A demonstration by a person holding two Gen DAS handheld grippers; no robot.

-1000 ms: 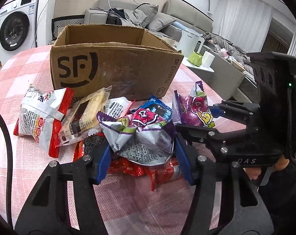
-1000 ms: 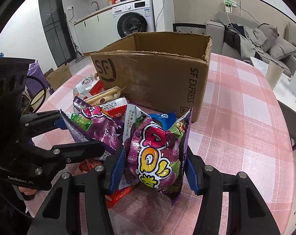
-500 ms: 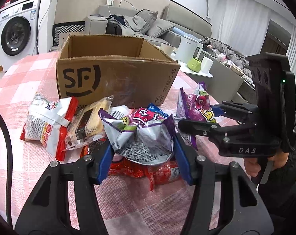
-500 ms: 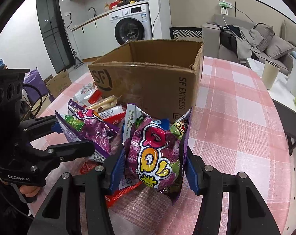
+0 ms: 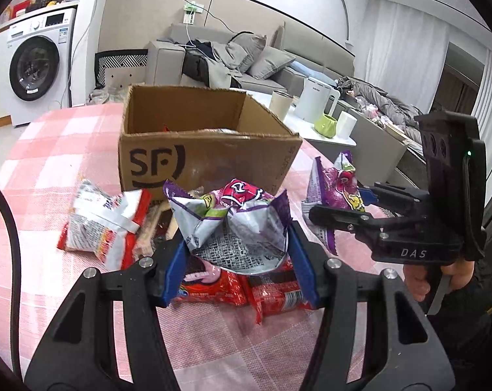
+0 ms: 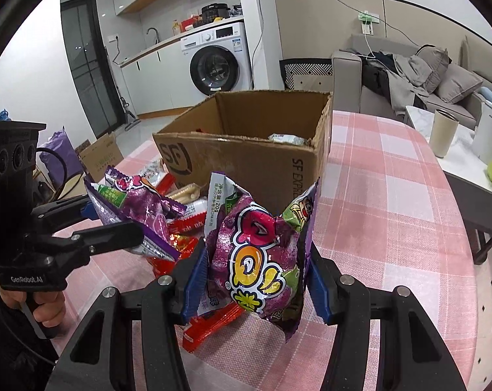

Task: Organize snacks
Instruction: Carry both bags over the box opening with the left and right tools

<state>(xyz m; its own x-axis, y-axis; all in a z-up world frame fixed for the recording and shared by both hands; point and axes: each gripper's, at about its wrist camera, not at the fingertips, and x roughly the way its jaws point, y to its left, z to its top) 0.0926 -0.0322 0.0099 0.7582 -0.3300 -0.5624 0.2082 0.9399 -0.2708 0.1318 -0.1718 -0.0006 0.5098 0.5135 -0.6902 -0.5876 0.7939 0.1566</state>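
My left gripper (image 5: 239,270) is shut on a purple snack bag (image 5: 236,224), held above the pile. My right gripper (image 6: 254,283) is shut on a second purple snack bag (image 6: 255,257), also lifted off the table. Each gripper shows in the other's view: the right one (image 5: 337,202) with its bag (image 5: 334,192), the left one (image 6: 115,218) with its bag (image 6: 138,205). An open SF cardboard box (image 5: 210,159) stands just behind, with some packets inside (image 6: 285,138). Red packets (image 5: 246,290) and a red-and-white bag (image 5: 105,224) lie on the table.
The table has a pink checked cloth (image 6: 392,202). A side table to the right holds a white kettle (image 5: 314,102), a cup (image 5: 280,106) and a green mug (image 5: 325,125). A sofa (image 5: 246,62) and a washing machine (image 5: 34,71) stand beyond.
Both grippers have risen with their purple bags, lifting them off the pile, so I now see into the box from above its rim.
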